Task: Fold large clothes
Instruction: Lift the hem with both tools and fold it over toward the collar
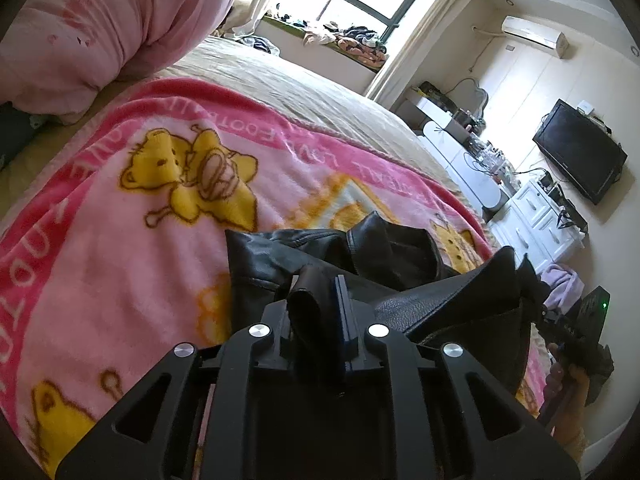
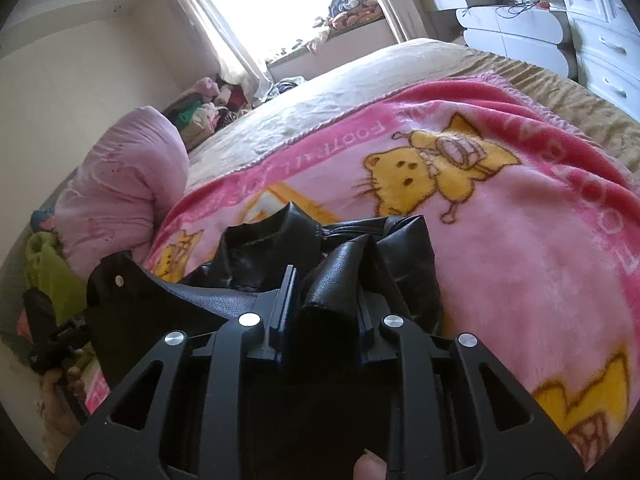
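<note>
A black leather garment (image 1: 280, 252) lies bunched on a pink blanket with yellow bears (image 1: 120, 280). My left gripper (image 1: 317, 284) is shut on a rolled fold of its edge, and the leather fills the gap between the fingers. In the right wrist view the same garment (image 2: 400, 240) rests on the blanket (image 2: 520, 260). My right gripper (image 2: 326, 280) is shut on another thick fold. A stretch of leather (image 1: 460, 300) spans between the two grippers. Each view shows the other gripper and its hand at the frame's edge, the right one as (image 1: 576, 320) and the left as (image 2: 52, 332).
The blanket covers a bed with a beige cover (image 1: 300, 88). A big pink pillow (image 1: 100, 32) sits at the bed's head. White drawers (image 1: 532, 216) and a black TV (image 1: 580, 156) stand along the wall. Clothes are heaped on the window sill (image 2: 352, 8).
</note>
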`<state>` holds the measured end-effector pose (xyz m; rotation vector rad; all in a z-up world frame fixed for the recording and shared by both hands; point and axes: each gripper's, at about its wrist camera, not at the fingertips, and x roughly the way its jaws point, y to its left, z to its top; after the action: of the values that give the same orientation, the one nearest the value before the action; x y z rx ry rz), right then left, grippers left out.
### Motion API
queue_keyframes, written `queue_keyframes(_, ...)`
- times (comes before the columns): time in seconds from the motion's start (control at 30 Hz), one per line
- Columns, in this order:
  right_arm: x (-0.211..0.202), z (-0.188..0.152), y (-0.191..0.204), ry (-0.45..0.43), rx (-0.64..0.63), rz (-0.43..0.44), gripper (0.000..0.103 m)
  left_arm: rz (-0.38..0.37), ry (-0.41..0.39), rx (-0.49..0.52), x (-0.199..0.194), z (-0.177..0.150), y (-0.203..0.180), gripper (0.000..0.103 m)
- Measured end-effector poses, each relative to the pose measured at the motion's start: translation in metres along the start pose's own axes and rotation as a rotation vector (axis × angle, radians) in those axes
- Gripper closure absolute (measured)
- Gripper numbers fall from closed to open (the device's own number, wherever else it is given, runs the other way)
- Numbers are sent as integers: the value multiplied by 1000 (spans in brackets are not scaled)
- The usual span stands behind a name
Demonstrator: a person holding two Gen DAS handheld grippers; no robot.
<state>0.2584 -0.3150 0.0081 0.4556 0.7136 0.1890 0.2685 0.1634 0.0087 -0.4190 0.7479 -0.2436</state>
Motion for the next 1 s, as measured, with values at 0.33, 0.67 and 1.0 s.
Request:
queue_keyframes(0.33,-8,2,-24,-86,9,-47,36,1,-66,-4,-3,0,3,54)
queue_keyframes(0.67,18,-9,-5,6,-291,-241,33,126,-12,114,26,-19,3,42)
queue_keyframes(1.0,55,-9,3,74,-346,-262,52,-57,-22,59,7,-28,11,28)
